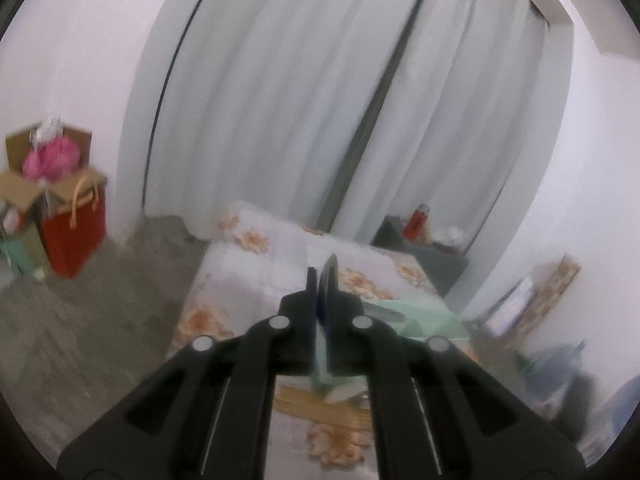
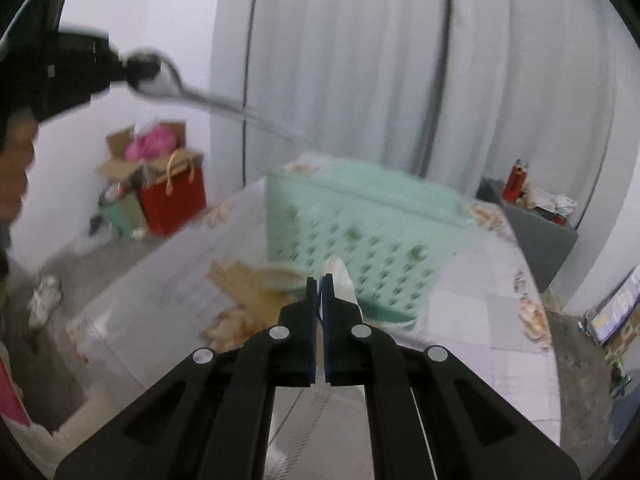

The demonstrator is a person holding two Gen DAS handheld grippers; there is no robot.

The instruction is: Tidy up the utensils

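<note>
Spoon clamped between right claw pads.

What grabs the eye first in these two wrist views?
In the right wrist view, a metal spoon held high at upper left by the left claw, its handle jutting toward the curtain. Below it, a mint green perforated basket sits on the floral table. The right claw is shut on a white utensil.

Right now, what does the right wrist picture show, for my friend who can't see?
The right gripper is shut on a white utensil before a green basket; upper left, the left gripper holds a metal spoon.
</note>
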